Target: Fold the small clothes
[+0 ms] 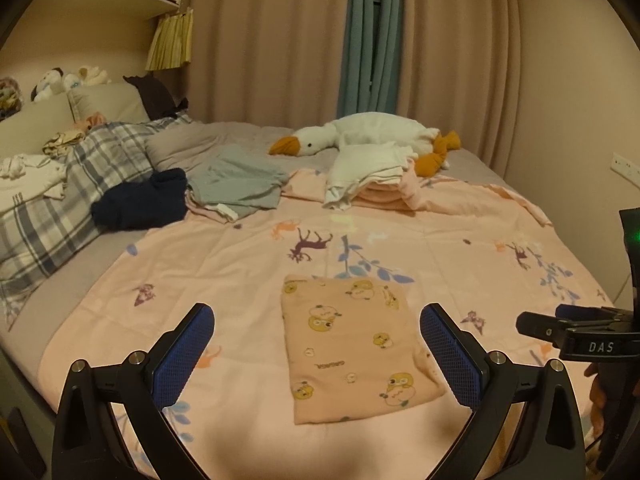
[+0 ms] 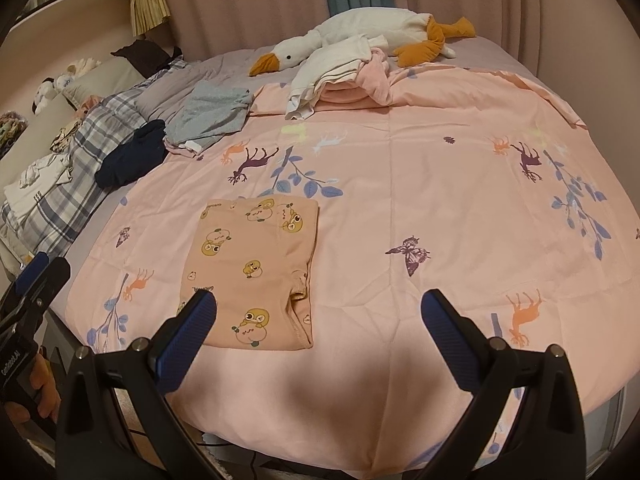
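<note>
A small peach garment (image 1: pixel 352 344) printed with yellow cartoon chicks lies folded into a flat rectangle on the pink bed cover (image 1: pixel 248 264). It also shows in the right wrist view (image 2: pixel 252 268). My left gripper (image 1: pixel 316 320) is open and empty, held above the garment with a finger on each side. My right gripper (image 2: pixel 318 306) is open and empty, above the garment's right edge. The right gripper also shows at the right of the left wrist view (image 1: pixel 576 326); the left gripper shows at the left edge of the right wrist view (image 2: pixel 36 276).
Loose clothes lie at the back: a grey-green garment (image 1: pixel 236 184), a dark navy one (image 1: pixel 140 200), a white and pink pile (image 1: pixel 368 176). A white plush goose (image 1: pixel 372 132) lies behind. A plaid quilt (image 1: pixel 68 200) and pillows are left. Curtains hang behind.
</note>
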The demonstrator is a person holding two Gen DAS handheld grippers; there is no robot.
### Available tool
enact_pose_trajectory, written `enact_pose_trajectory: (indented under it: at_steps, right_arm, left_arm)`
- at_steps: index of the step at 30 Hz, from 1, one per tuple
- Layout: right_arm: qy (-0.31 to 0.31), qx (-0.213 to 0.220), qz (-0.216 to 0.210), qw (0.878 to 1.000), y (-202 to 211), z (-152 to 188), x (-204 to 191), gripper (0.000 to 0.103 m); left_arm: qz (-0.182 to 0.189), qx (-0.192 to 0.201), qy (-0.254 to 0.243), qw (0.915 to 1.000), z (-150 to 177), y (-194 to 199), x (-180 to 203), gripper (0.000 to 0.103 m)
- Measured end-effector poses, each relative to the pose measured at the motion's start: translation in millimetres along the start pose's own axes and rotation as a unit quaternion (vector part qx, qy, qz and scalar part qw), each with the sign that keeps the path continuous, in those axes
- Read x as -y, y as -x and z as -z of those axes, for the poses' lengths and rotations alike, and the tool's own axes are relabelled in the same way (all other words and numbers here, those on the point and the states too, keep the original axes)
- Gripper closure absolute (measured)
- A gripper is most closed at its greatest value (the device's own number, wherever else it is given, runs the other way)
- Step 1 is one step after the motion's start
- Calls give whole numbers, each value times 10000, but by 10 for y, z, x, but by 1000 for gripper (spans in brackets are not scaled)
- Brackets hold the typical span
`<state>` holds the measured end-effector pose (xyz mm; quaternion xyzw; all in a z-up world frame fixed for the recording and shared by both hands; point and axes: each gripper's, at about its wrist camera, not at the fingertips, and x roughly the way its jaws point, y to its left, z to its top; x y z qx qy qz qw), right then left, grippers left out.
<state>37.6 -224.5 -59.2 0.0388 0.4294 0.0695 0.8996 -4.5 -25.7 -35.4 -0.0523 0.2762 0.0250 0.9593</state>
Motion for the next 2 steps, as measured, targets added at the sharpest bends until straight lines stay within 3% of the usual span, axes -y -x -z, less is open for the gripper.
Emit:
enact_pose_trajectory:
  at_steps: [2]
  right_arm:
    - [-4,-2,-9,10000,-4,3,-14,0]
  left_arm:
    - [70,-32,69,9999,-5,-9,-18,1]
